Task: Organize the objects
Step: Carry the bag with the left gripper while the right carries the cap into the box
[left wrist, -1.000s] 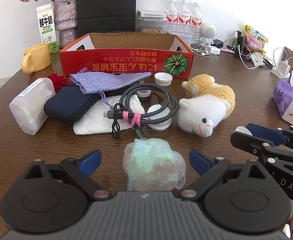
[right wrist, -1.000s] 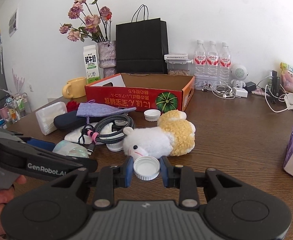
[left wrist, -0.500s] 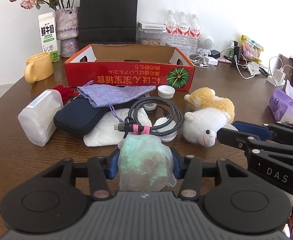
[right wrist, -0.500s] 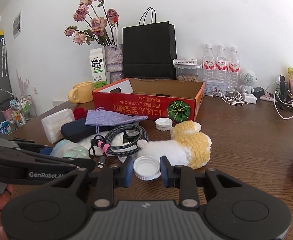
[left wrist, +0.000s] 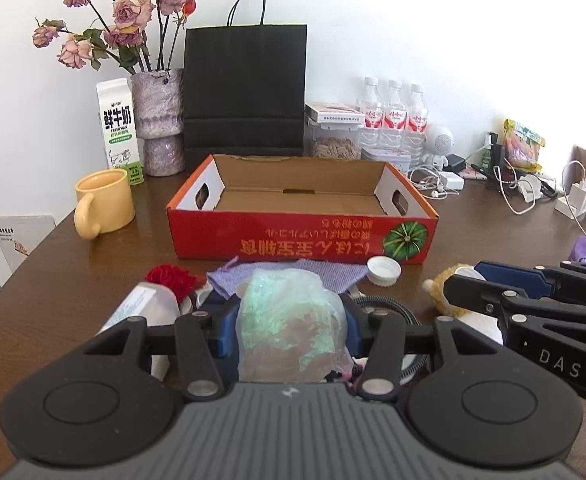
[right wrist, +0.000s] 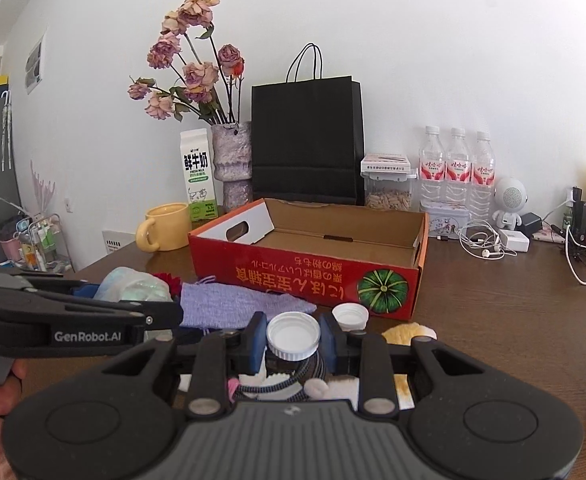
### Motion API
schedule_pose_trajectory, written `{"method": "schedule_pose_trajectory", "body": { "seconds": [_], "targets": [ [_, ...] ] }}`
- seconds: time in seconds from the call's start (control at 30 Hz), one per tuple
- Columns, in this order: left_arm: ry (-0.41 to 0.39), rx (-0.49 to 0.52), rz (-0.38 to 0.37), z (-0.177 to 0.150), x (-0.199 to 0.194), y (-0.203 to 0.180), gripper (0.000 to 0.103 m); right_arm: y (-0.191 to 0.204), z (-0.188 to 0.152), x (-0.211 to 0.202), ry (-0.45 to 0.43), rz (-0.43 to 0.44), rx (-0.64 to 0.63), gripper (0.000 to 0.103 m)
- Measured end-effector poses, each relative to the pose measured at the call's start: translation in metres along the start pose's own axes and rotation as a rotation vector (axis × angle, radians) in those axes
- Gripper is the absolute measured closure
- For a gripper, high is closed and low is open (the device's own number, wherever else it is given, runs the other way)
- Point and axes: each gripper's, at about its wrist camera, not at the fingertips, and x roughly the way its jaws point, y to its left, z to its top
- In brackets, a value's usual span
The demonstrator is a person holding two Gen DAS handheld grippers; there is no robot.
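Both grippers are loaded: the left gripper [left wrist: 291, 330] is clamped on a plastic-wrapped bundle [left wrist: 293, 320], the right gripper [right wrist: 293, 338] on a white cap [right wrist: 293, 334], both held before the red box [left wrist: 301, 216]. Nothing is boxed yet; a purple pouch [right wrist: 237, 306] and second cap [right wrist: 349, 316] remain in front.

We look forward along each tool from just behind its fingers, low and close over the surface [left wrist: 93, 248], both views facing the white back wall. Both share the red cardboard box [left wrist: 301, 240], black paper bag [left wrist: 245, 92] and flower vase [right wrist: 232, 160]. The right tool [left wrist: 533, 284] enters the left view's right edge; the left tool [right wrist: 93, 312] crosses the right view's left side.
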Motion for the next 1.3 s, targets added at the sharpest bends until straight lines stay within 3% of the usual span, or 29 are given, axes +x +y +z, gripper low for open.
{"method": "schedule_pose_trajectory", "body": {
  "seconds": [0.4, 0.57, 0.83, 1.03, 1.3],
  "targets": [
    [-0.091, -0.079, 0.024, 0.065, 0.056, 0.019, 0.052, 0.002, 0.059, 0.067, -0.065, -0.012, 0.039, 0.076],
    [-0.110, -0.111, 0.068, 0.090, 0.086, 0.018, 0.052, -0.008, 0.084, 0.099, -0.086, -0.050, 0.064, 0.076],
    [-0.059, -0.153, 0.136, 0.111, 0.141, 0.013, 0.053, -0.034, 0.110, 0.159, -0.048, -0.098, 0.109, 0.076],
    [-0.002, -0.157, 0.175, 0.112, 0.176, 0.014, 0.053, -0.054, 0.102, 0.200, 0.029, -0.113, 0.162, 0.076],
    [0.056, -0.150, 0.198, 0.105, 0.200, 0.018, 0.053, -0.060, 0.091, 0.216, 0.080, -0.114, 0.173, 0.076]
  ]
}}
